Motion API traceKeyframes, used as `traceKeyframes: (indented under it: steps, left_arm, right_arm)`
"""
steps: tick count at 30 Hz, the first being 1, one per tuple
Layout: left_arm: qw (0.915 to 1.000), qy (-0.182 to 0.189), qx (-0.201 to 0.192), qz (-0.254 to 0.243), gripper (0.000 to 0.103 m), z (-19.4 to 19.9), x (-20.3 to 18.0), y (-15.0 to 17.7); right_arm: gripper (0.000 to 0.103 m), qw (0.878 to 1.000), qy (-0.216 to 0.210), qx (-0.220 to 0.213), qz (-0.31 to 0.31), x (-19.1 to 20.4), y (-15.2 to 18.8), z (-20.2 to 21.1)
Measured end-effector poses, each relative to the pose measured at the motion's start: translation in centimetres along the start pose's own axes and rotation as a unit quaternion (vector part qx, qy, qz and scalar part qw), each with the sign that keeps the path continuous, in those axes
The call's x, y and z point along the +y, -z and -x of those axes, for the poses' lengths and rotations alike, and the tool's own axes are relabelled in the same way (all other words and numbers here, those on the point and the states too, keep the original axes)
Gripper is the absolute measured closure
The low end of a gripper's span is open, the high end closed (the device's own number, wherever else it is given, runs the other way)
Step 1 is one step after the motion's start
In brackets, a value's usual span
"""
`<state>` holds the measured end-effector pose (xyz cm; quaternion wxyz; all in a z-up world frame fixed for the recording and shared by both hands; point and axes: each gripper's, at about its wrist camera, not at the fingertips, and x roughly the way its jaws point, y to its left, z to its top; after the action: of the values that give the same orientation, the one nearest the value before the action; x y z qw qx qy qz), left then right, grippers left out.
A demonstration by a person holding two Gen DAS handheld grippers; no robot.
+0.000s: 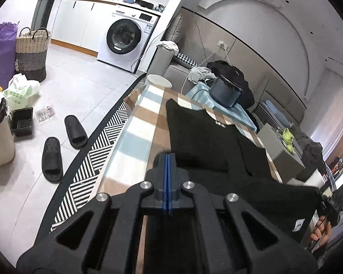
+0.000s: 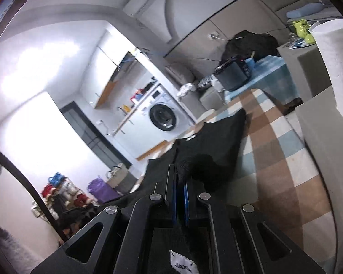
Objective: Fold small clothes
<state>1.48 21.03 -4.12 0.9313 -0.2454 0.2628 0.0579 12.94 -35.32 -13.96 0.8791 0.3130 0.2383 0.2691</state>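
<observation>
A black garment [image 1: 205, 132] lies along the checkered table [image 1: 135, 123], its far part flat and its near edge lifted and stretched between both grippers. My left gripper [image 1: 168, 156] is shut, blue pads pressed together, on the left end of that raised edge; cloth hangs beneath it. At the right edge of the left wrist view, a hand [image 1: 321, 233] holds my right gripper [image 1: 331, 202] at the other end. In the right wrist view my right gripper [image 2: 180, 173] is shut on a bunched fold of the black garment [image 2: 212, 141]. A white label [image 2: 181, 265] shows below it.
A dark pot [image 1: 226, 90] stands on a blue cloth at the table's far end. A grey box [image 1: 279, 146] and a paper towel roll [image 2: 333, 68] stand along the right side. Left of the table are a striped rug [image 1: 107, 141], two black slippers [image 1: 75, 131], baskets and a washing machine [image 1: 125, 36].
</observation>
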Motion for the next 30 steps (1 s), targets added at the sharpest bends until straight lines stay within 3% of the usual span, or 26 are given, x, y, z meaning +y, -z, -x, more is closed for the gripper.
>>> traceKeyframes:
  steps: [6,7,9,10,11,13,17,19,21,23,25,30]
  left_arm:
    - [0.9986,-0.007,0.052,-0.007,0.103,-4.0,-0.1,-0.8]
    - [0.9979,-0.006,0.063,-0.013,0.098,-4.4,-0.2,-0.5]
    - [0.9957,-0.005,0.090,-0.020,0.074,-5.1,-0.2,0.4]
    - [0.9950,-0.005,0.098,-0.017,0.055,-5.2,-0.2,0.9]
    - [0.9947,-0.004,0.102,-0.014,0.043,-5.3,-0.1,1.7]
    - [0.9933,-0.009,0.114,-0.017,0.039,-5.8,-0.1,2.9]
    - [0.9859,-0.020,0.165,-0.017,0.040,-7.7,-0.2,5.4]
    - [0.9822,-0.046,0.179,-0.033,0.042,-8.6,-0.6,6.2]
    - [0.9801,-0.064,0.181,-0.048,0.055,-9.1,-1.2,6.7]
    - [0.9770,-0.080,0.185,-0.069,0.084,-9.5,-1.8,6.9]
    - [0.9765,-0.082,0.181,-0.084,0.098,-9.6,-2.3,7.0]
    - [0.9776,-0.084,0.150,-0.122,0.099,-8.7,-3.9,6.1]
  right_arm:
    - [0.098,0.999,0.043,0.026,-0.007,-0.6,-0.9,-2.8]
    - [0.098,0.998,0.045,0.031,-0.005,-0.6,-0.8,-3.0]
    - [0.098,0.998,0.053,0.041,0.001,-0.6,-0.5,-3.2]
    - [0.098,0.998,0.054,0.044,-0.001,-0.8,-0.4,-3.4]
    - [0.098,0.997,0.051,0.049,-0.006,-0.9,-0.3,-3.5]
    - [0.098,0.997,0.050,0.054,-0.007,-1.0,0.0,-3.7]
    - [0.098,0.997,0.045,0.066,0.000,-0.8,0.3,-4.3]
    - [0.098,0.997,0.043,0.068,0.003,-0.8,0.4,-4.5]
    - [0.098,0.997,0.043,0.069,0.008,-0.7,0.4,-4.5]
    - [0.098,0.996,0.042,0.072,0.007,-0.8,0.4,-4.5]
    - [0.098,0.996,0.046,0.072,0.010,-0.7,0.4,-4.4]
    - [0.098,0.995,0.055,0.077,0.023,-0.3,0.6,-4.5]
